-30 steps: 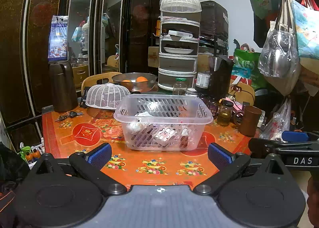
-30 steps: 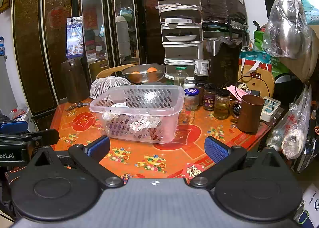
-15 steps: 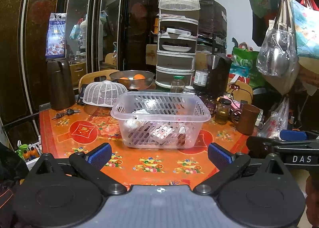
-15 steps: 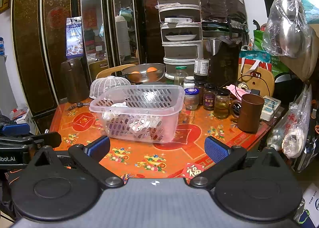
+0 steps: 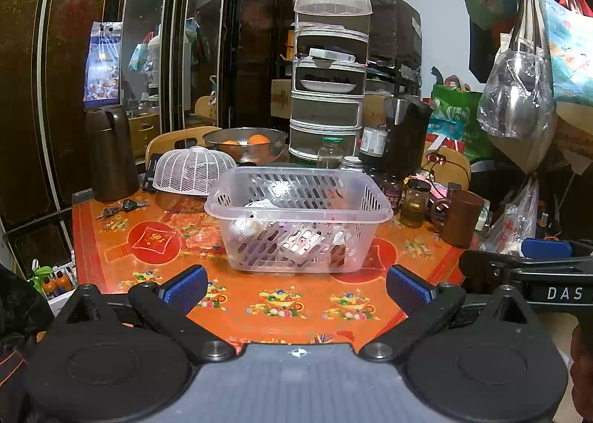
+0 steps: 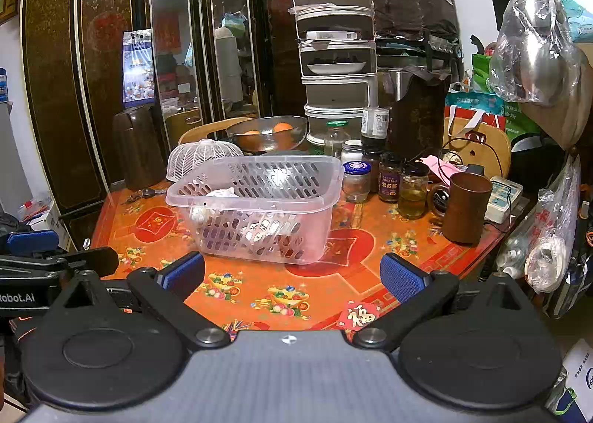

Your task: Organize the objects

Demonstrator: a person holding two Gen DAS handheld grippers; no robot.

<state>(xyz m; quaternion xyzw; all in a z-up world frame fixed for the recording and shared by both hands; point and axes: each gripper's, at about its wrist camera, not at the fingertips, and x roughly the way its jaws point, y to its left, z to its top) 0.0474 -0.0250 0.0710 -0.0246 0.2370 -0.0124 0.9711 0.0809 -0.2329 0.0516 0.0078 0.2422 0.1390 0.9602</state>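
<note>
Basket mid-table, jars and mug to its right, bowl behind.

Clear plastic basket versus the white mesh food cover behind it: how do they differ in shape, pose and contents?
The clear plastic basket is rectangular with slotted walls; the white mesh food cover is a round dome of fine ribs. The basket stands open side up and holds small items; the cover sits open side down, and what is under it cannot be seen. Both are perforated plastic resting on the orange table.
</note>
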